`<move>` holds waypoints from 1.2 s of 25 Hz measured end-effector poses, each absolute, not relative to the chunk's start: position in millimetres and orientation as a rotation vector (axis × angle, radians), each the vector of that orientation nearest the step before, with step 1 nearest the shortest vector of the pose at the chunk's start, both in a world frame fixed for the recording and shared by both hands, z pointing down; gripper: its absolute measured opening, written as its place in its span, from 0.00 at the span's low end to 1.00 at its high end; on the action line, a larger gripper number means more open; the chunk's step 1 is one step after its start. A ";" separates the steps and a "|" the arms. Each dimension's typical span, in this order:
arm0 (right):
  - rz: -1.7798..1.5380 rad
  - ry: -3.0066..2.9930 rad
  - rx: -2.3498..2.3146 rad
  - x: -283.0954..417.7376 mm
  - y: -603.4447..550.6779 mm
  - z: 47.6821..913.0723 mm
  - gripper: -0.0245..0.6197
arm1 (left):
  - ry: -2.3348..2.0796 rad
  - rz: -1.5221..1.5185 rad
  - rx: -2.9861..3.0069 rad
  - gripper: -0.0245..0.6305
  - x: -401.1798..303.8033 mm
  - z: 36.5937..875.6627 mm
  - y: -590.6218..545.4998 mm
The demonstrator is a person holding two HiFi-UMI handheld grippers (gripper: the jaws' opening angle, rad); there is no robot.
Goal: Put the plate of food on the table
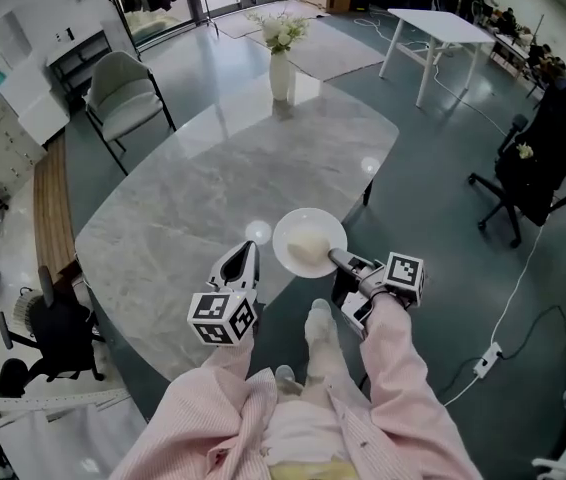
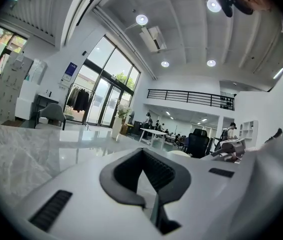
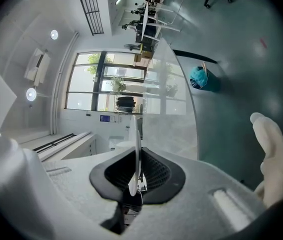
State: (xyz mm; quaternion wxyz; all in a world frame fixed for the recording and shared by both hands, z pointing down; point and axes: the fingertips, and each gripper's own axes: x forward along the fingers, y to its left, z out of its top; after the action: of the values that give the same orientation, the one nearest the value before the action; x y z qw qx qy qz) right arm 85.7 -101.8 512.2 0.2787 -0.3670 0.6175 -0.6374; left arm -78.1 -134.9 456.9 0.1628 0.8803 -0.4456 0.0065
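A white plate (image 1: 309, 243) with a pale heap of food is over the near edge of the grey marble table (image 1: 193, 188). My right gripper (image 1: 338, 260) is shut on the plate's right rim. In the right gripper view the plate (image 3: 136, 151) shows edge-on as a thin white line clamped between the dark pads. Whether it rests on the tabletop I cannot tell. My left gripper (image 1: 245, 258) is just left of the plate, above the table's edge, shut with nothing in it. In the left gripper view its pads (image 2: 154, 176) meet, with the tabletop (image 2: 26, 149) beyond.
A white vase of flowers (image 1: 281, 63) stands at the table's far end. A grey chair (image 1: 123, 93) is at the far left, a black office chair (image 1: 538, 158) and a white table (image 1: 438, 28) to the right. A power strip with cables (image 1: 488, 360) lies on the floor.
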 end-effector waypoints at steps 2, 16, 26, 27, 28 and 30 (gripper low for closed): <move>-1.723 1.671 -0.977 92.2 -122.6 515.3 0.07 | -1.289 0.015 2.497 0.03 -71.8 459.8 -153.1; -1.820 1.778 -0.929 140.3 -286.0 529.1 0.07 | -1.389 0.005 2.322 0.03 -18.3 486.3 -299.2; -1.931 1.788 -0.954 163.1 -343.2 562.7 0.07 | -1.440 0.073 2.176 0.03 6.4 525.1 -342.3; -1.938 1.794 -0.961 164.9 -348.5 567.5 0.07 | -1.442 0.082 2.164 0.03 8.1 529.8 -345.4; -1.941 1.798 -0.965 166.3 -354.7 571.6 0.07 | -1.443 0.091 2.152 0.03 9.2 534.1 -349.1; -1.931 1.807 -0.968 167.6 -368.2 578.5 0.07 | -1.439 0.109 2.126 0.03 10.5 542.7 -356.4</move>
State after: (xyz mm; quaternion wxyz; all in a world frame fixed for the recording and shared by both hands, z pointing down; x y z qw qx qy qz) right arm 167.6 -368.2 578.5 0.1620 -0.3392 0.6332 -0.6766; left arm 10.5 -356.4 542.7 0.2821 0.7938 -0.5372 0.0409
